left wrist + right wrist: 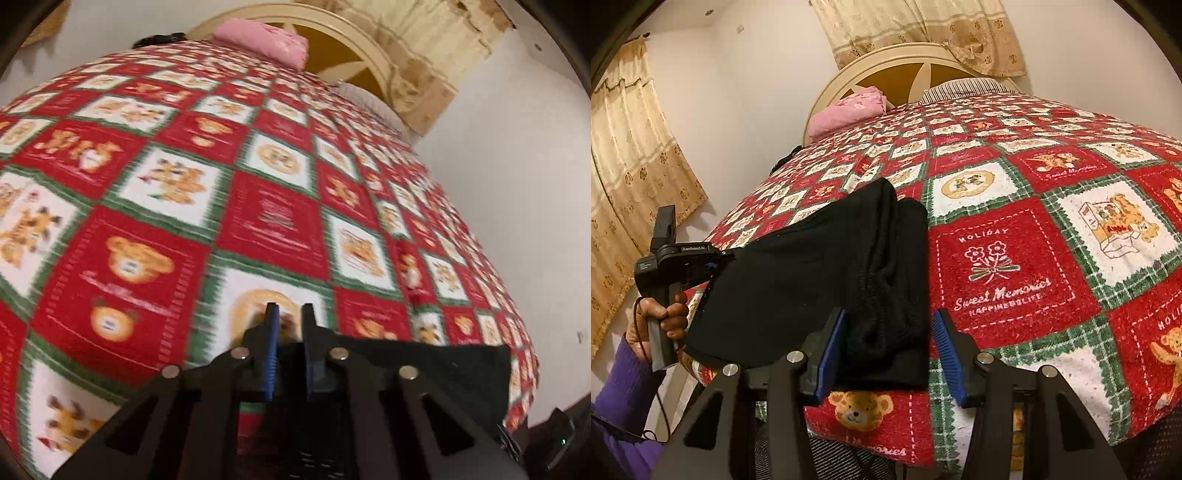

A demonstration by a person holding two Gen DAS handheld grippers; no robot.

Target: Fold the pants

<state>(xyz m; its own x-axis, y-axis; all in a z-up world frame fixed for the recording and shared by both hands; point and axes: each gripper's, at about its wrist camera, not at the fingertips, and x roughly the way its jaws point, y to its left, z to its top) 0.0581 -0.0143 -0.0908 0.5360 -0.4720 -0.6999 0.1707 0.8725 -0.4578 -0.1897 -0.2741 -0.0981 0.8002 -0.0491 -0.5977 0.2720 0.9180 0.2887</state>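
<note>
Black pants [812, 277] lie partly folded on a red, green and white bear-print bedspread [997, 258], near its front edge. My right gripper [890, 314] is open, its blue pads on either side of the pants' thick near end without pressing it. A hand holds my left gripper [718, 258] at the pants' left corner, which is raised off the bed. In the left wrist view my left gripper [290, 310] has its fingers close together with black cloth [424, 365] running in between them from the right.
A pink pillow [846, 110] and a striped one [960, 88] lie by the round headboard [905, 62] at the far end. Curtains [631, 166] hang at the left and behind the bed. A purple sleeve [620, 387] is at lower left.
</note>
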